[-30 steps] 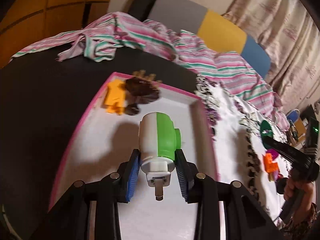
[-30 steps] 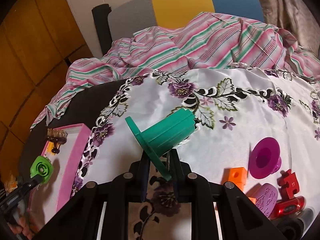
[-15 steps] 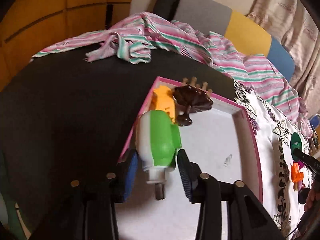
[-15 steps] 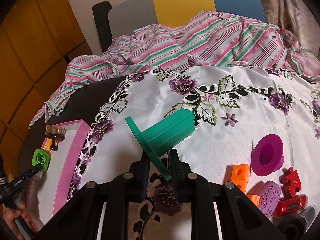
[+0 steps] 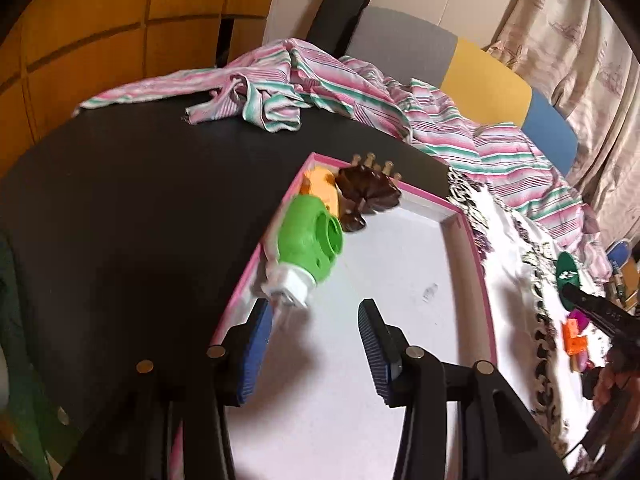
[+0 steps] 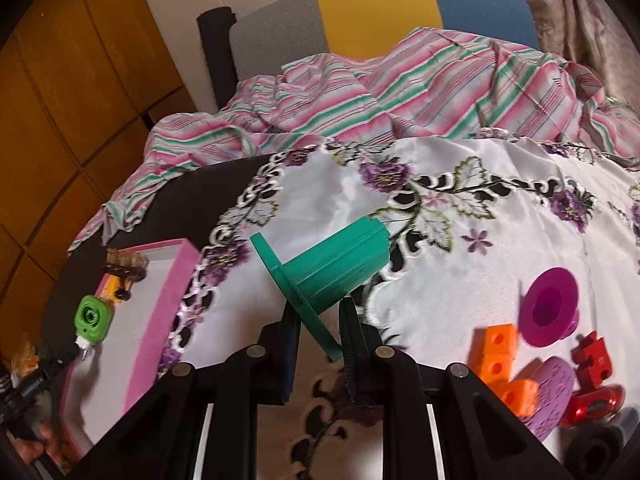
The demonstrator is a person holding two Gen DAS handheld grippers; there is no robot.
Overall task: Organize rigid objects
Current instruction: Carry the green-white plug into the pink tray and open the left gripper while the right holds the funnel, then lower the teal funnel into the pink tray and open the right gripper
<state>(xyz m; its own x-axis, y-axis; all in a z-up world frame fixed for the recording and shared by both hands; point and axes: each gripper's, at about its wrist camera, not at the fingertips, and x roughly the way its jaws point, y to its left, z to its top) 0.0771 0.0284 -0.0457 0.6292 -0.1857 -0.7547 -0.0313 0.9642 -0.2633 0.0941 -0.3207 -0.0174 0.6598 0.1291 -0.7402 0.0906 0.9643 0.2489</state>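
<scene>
**Over the pink tray: green toy freed, teal spool held**

Inside the pink-rimmed white tray [image 5: 464,216], against its left wall, lies the green-and-white plastic toy [image 5: 310,246], its white stem end toward the left gripper [image 5: 316,342]. That gripper's jaws have just been opening; they now stand spread, and the blue ribbed pads [image 5: 376,344] press on nothing, with only the toy's stem tip close by the left pad. Beyond the toy, in the tray's far corner, sit an orange plastic block [image 5: 320,190] and a dark brown carved piece with pegs [image 5: 366,192], the two touching.

Over on the white floral embroidered cloth [image 6: 460,248], the right gripper [image 6: 320,344] is pressed together on the flat flange of a teal plastic spool [image 6: 332,264], held tilted above the cloth. Near it lie a purple plastic spool [image 6: 550,306], orange cubes [image 6: 496,354] and a red puzzle piece [image 6: 592,360]. A striped pink-and-green fabric [image 6: 400,92] is bunched behind.
</scene>
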